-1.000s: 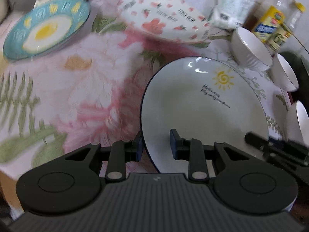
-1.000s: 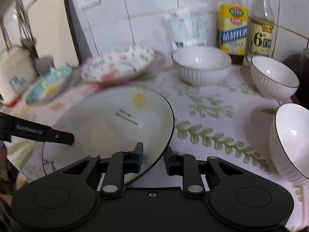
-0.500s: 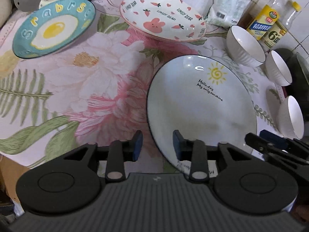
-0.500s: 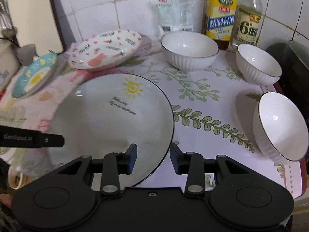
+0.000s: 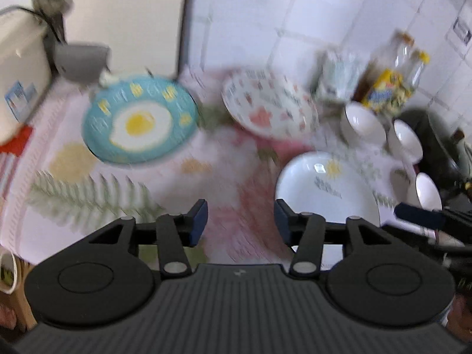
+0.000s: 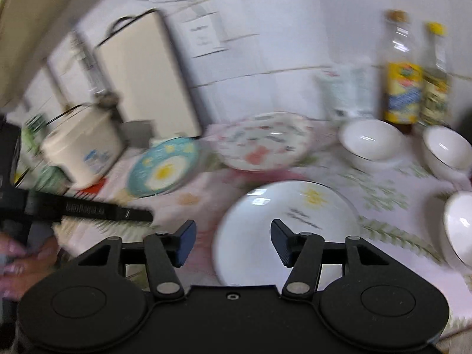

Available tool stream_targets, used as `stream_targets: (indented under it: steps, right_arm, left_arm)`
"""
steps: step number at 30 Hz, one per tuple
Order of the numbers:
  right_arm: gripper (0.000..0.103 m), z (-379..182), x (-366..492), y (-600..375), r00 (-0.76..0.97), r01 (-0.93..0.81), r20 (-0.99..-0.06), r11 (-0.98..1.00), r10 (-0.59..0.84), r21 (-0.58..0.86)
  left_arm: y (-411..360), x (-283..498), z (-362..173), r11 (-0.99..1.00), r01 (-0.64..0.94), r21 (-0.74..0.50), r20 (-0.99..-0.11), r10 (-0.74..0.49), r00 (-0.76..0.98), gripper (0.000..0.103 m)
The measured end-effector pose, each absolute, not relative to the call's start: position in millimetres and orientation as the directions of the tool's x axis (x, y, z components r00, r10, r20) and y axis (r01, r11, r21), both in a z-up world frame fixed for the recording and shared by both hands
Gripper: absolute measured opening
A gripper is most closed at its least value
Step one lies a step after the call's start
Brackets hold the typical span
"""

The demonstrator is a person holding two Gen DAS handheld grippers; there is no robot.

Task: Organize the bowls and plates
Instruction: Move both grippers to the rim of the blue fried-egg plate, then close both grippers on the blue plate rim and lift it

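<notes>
A white plate with a yellow sun (image 5: 324, 188) (image 6: 286, 221) lies flat on the flowered tablecloth. My left gripper (image 5: 240, 224) is open and empty, just left of that plate. My right gripper (image 6: 233, 243) is open and empty above the plate's near left rim. A blue egg-pattern plate (image 5: 138, 121) (image 6: 165, 168) and a pink strawberry-print plate (image 5: 271, 104) (image 6: 265, 141) lie further back. Three white bowls (image 5: 362, 122) (image 6: 370, 138) stand at the right. Both views are blurred.
Two oil bottles (image 6: 402, 70) and a packet (image 6: 346, 91) stand against the tiled wall. A cream rice cooker (image 6: 82, 144) and a cutting board (image 6: 147, 73) are at the back left. A dark pot (image 5: 439, 144) sits at the far right.
Both grippers let go of the sun plate, opened wide and drew back and up. The plate now lies flat on the cloth. The left gripper shifted left.
</notes>
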State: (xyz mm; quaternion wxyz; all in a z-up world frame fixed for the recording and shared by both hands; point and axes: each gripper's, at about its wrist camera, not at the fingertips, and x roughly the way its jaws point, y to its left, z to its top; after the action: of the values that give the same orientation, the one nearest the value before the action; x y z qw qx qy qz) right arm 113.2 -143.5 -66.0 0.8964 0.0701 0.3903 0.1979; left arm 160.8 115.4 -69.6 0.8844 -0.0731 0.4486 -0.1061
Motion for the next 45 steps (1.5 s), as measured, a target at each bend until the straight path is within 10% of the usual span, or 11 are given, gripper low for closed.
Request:
stream_targets:
  steps: [22,39,45]
  right_arm:
    - [0.061,-120,229,-5,0.587,-0.418,-0.619,0.850,0.522,0.320]
    - [0.061,-201,303,17,0.570,-0.215,-0.682,0.885,0.457,0.413]
    - [0.041,-209,321,18,0.539,-0.186,-0.702,0.878,0.466,0.441]
  left_arm:
    - [219,228,-107,0.995,-0.101,0.000,-0.707,0.071,0.704,0.073]
    - [247,266,-196,0.950,-0.249,-0.189,-0.744,0.027,0.668,0.073]
    - [259,273,-210,0.931,-0.249,-0.267,-0.763,-0.046,0.645,0.053]
